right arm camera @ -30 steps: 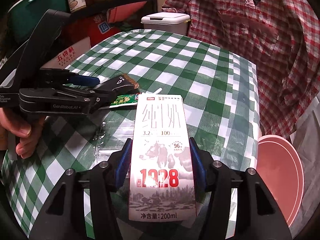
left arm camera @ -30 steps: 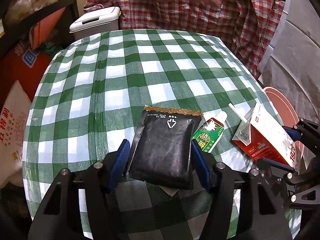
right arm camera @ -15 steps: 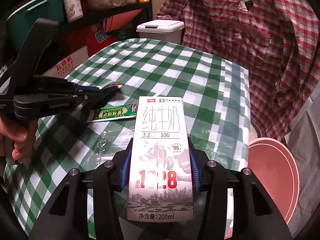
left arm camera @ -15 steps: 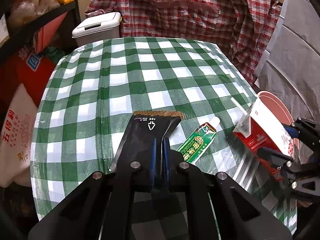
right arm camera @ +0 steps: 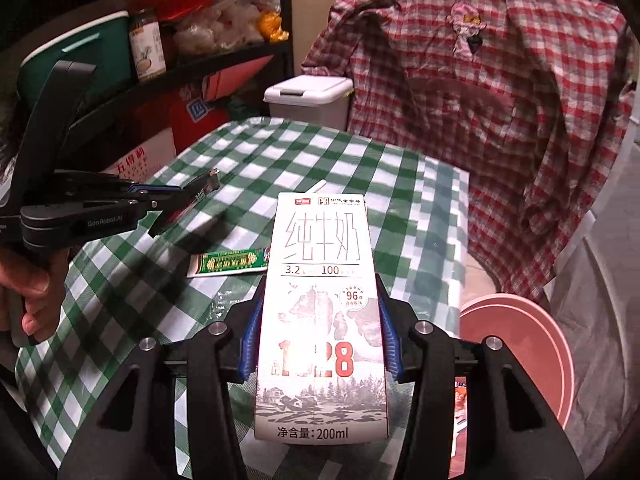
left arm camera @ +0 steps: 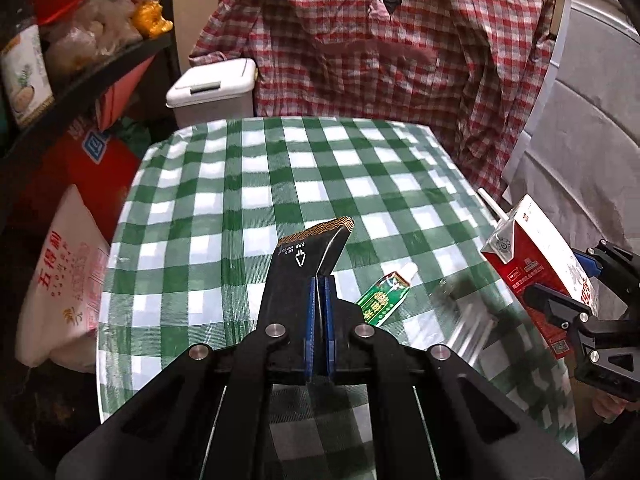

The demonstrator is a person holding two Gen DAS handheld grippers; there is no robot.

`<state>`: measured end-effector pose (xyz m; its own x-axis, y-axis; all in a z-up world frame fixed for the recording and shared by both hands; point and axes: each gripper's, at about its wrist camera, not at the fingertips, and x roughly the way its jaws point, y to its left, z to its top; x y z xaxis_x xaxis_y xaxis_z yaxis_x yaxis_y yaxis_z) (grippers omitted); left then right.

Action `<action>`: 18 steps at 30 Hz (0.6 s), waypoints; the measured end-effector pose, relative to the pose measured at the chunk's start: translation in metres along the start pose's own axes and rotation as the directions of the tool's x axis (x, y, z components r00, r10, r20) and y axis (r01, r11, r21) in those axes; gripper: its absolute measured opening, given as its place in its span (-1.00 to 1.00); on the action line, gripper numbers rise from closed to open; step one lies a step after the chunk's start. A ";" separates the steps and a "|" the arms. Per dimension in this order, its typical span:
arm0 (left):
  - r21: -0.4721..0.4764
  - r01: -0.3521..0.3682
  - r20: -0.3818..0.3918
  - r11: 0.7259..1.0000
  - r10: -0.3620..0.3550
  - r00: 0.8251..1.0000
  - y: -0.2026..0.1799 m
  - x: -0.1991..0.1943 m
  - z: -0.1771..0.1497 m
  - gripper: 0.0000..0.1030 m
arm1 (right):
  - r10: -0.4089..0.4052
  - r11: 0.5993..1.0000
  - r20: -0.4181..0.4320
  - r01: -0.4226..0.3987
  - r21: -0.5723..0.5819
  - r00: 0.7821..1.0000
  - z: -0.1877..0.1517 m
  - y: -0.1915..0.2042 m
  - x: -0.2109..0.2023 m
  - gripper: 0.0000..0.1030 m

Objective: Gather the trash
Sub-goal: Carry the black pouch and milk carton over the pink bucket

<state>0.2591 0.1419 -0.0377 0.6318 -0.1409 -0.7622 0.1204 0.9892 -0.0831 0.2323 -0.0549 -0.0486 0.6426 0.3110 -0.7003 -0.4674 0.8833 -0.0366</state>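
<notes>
Above the table (left arm camera: pixel 248 184), fingers (left arm camera: pixel 311 320) pinch a pouch (left arm camera: pixel 304 264); others (right arm camera: pixel 250 332) clamp a carton (right arm camera: pixel 322 300).

My counter (left arm camera: pixel 248 184) is round and covered with a green-and-white checked cloth under a clear, shiny plastic sheet. The one thing I see lying flat on it is a small green tube (left arm camera: pixel 382 298) with a white cap, near the edge closest to me.

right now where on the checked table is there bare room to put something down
The far half of the checked table, toward the white bin and the red plaid shirt, is bare. So is the left side. The near right is crowded: the green tube lies there, between both grippers' loads.
</notes>
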 end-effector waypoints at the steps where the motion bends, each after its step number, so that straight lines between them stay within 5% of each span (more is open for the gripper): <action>1: -0.003 -0.001 0.008 1.000 0.001 1.000 -0.002 -0.003 0.001 -0.91 | -0.005 1.000 0.009 0.005 0.003 1.000 0.001 -0.001 -0.004 -0.07; 18: -0.012 0.034 0.129 0.999 -0.032 0.991 -0.045 -0.058 0.008 -0.91 | -0.108 0.992 0.118 0.099 0.081 0.987 0.005 -0.032 -0.068 -0.06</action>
<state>0.2232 0.1048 0.0160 0.7214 -0.1761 -0.6697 0.1322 0.9844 -0.1164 0.2070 -0.1028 0.0034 0.7568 0.2528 -0.6028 -0.3509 0.9352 -0.0484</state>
